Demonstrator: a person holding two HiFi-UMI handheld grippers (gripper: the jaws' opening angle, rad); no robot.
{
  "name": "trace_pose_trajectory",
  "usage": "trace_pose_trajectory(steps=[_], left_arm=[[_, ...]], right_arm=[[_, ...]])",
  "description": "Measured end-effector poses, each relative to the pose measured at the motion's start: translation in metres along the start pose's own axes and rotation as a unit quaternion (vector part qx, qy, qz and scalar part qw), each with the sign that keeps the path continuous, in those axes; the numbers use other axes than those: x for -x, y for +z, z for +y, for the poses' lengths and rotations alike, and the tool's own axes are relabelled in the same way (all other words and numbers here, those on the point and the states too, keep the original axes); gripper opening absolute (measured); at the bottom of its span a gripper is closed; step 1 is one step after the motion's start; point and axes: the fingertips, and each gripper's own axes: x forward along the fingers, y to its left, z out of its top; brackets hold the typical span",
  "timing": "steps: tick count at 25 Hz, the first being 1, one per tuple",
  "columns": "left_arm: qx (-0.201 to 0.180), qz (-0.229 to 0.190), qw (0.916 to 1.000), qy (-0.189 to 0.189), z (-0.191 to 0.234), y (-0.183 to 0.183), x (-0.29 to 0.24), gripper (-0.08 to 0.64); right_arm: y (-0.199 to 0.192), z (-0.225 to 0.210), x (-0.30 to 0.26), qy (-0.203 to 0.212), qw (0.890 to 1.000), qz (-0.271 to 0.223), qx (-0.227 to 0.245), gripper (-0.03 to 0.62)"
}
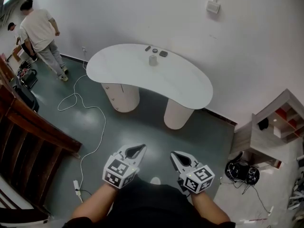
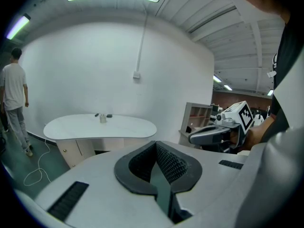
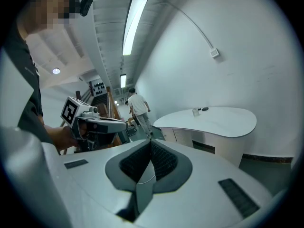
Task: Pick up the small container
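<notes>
The small container (image 1: 153, 60), a pale little cylinder, stands near the far edge of a white kidney-shaped table (image 1: 123, 68). Three small dark items (image 1: 163, 53) lie just behind it. Both grippers are held low in front of the person, well short of the table. My left gripper (image 1: 135, 151) is shut with nothing between its jaws, and so is my right gripper (image 1: 180, 159). In the left gripper view the container (image 2: 102, 118) is far ahead beyond the closed jaws (image 2: 156, 145). The right gripper view has the container (image 3: 195, 111) far off to the right of the closed jaws (image 3: 151, 143).
Two people (image 1: 40, 32) stand at the far left by a wooden railing (image 1: 28, 122). A white cable (image 1: 97, 127) runs across the floor to a power strip (image 1: 76, 186). A shelf unit (image 1: 278, 122) and a black device (image 1: 242, 171) are at the right.
</notes>
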Motion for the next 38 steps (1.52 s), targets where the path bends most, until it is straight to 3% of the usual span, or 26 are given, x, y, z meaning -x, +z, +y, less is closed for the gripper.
trace_pose_trajectory(steps=[15,33,38], left_arm=[[0.020,0.009,0.9996,0.019,0.046,-0.008,-0.009,0.015],[-0.008,-0.009,0.9998,-0.013,0.203,0.050,-0.072,0.015],[-0.029,0.003,0.9991,-0.032,0.241,0.057,-0.079,0.015]], right_arm=[[0.003,-0.016,-0.047,0.011,1.000,0.018,-0.006,-0.005],[0.070,-0.065,-0.183,-0.029,0.999,0.034,0.017,-0.003],[0.083,-0.070,-0.219,-0.043,0.998,0.036,0.019,-0.005]])
